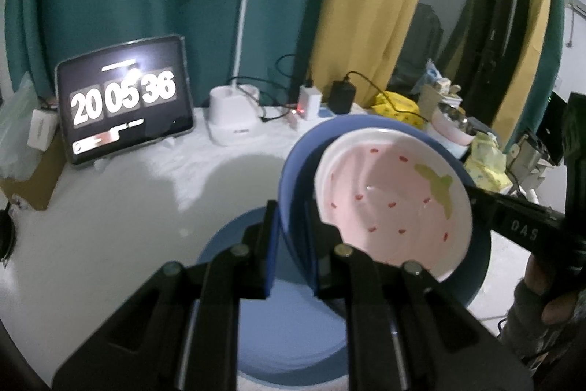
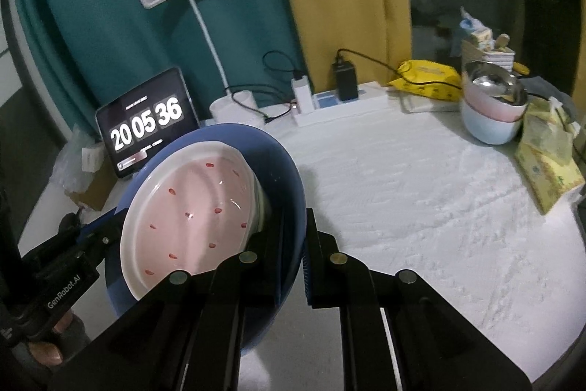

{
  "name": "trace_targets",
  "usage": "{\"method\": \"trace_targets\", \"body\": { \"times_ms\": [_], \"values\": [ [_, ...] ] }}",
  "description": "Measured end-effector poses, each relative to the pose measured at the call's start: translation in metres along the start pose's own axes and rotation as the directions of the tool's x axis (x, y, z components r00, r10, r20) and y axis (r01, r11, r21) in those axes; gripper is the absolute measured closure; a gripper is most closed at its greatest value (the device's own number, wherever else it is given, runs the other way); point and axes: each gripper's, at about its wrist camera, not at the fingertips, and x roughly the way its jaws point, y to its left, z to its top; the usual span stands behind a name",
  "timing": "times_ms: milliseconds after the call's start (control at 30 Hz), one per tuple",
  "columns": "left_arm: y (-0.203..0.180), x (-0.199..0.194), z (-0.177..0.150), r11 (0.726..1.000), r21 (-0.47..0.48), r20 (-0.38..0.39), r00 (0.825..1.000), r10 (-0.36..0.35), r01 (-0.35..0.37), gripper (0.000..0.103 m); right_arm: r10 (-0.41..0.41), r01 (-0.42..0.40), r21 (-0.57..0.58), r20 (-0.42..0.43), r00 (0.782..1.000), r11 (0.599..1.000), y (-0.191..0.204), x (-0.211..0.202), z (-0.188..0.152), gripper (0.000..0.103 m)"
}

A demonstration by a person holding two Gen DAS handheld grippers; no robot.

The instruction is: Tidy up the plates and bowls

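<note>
Right of the tablet clock [image 1: 124, 98], above the white table [image 2: 421, 207], the left gripper [image 1: 291, 244] and right gripper [image 2: 293, 259] each clamp opposite rims of 1 tilted blue bowl [image 1: 296, 171] cradling a pink strawberry plate [image 1: 392, 200].

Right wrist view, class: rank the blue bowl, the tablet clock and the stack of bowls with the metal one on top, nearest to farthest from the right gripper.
1. Blue bowl: clamped in the right gripper.
2. Tablet clock: back left.
3. Stack of bowls: far right, at the table's edge.
</note>
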Motion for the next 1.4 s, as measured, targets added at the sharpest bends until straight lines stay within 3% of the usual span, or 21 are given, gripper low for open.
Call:
{"method": "trace_targets", "body": {
  "times_ms": [500, 1033, 1200, 1400],
  "values": [
    [0.039, 0.024, -0.017, 0.996, -0.053, -0.078, 0.995, 0.061, -0.065, 0.091, 0.029, -0.03, -0.014, -0.108, 0.994, 0.999, 0.023, 0.052, -0.01, 0.093],
    [0.04, 0.032, -0.016, 0.996, -0.022, -0.077, 0.993, 0.085, -0.087, 0.086, 0.01, -0.011, -0.007, -0.11, 0.994, 1.0, 0.015, 0.062, -0.007, 0.089],
    [0.043, 0.029, -0.017, 0.997, -0.055, -0.102, 0.993, 0.057, -0.062, 0.086, -0.004, 0.005, 0.004, -0.117, 0.993, 1.0, 0.01, 0.061, -0.006, 0.073],
    [0.041, 0.022, -0.019, 0.996, -0.058, -0.094, 0.993, 0.065, -0.071, 0.08, -0.013, 0.014, 0.002, -0.103, 0.995, 1.0, 0.01, 0.051, -0.009, 0.071]
  ]
}}
